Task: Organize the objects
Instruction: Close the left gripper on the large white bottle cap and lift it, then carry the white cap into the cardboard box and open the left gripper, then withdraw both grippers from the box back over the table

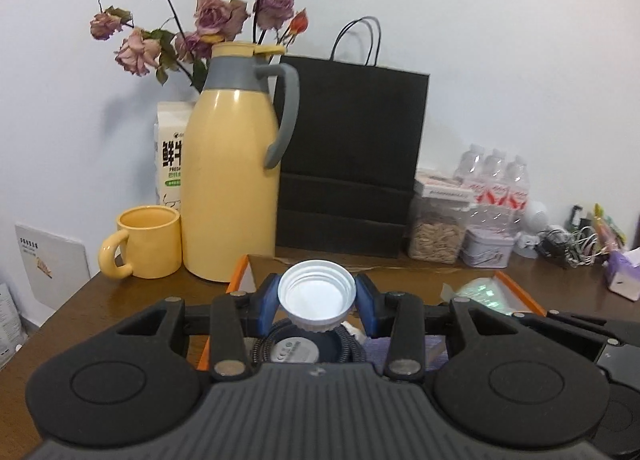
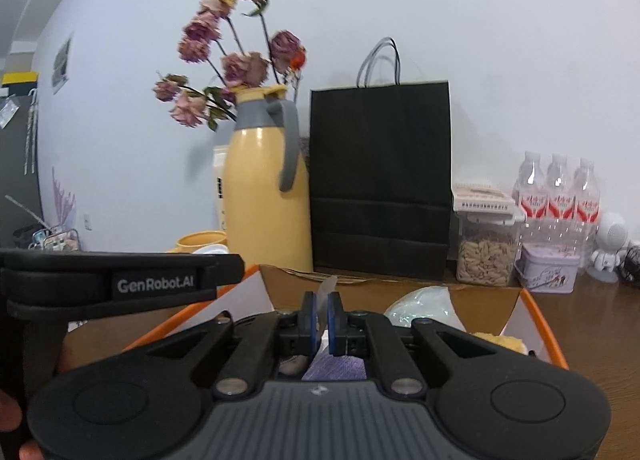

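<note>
White cap (image 1: 317,297) pinched in left gripper (image 1: 317,302), above the orange-rimmed box (image 1: 239,274).
Held open side up, likely for dropping inside; right gripper (image 2: 321,320) over same box, clamped on a thin translucent strip (image 2: 326,287).

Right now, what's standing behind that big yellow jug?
Behind the yellow jug stands a white carton and dried roses. Whatever holds the rose stems is hidden by the jug.

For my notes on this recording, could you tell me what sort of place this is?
Most likely a home, perhaps a dining or side table against a wall: a yellow thermos jug with matching mug, dried roses, and packaged water bottles crowd the wooden table.
</note>
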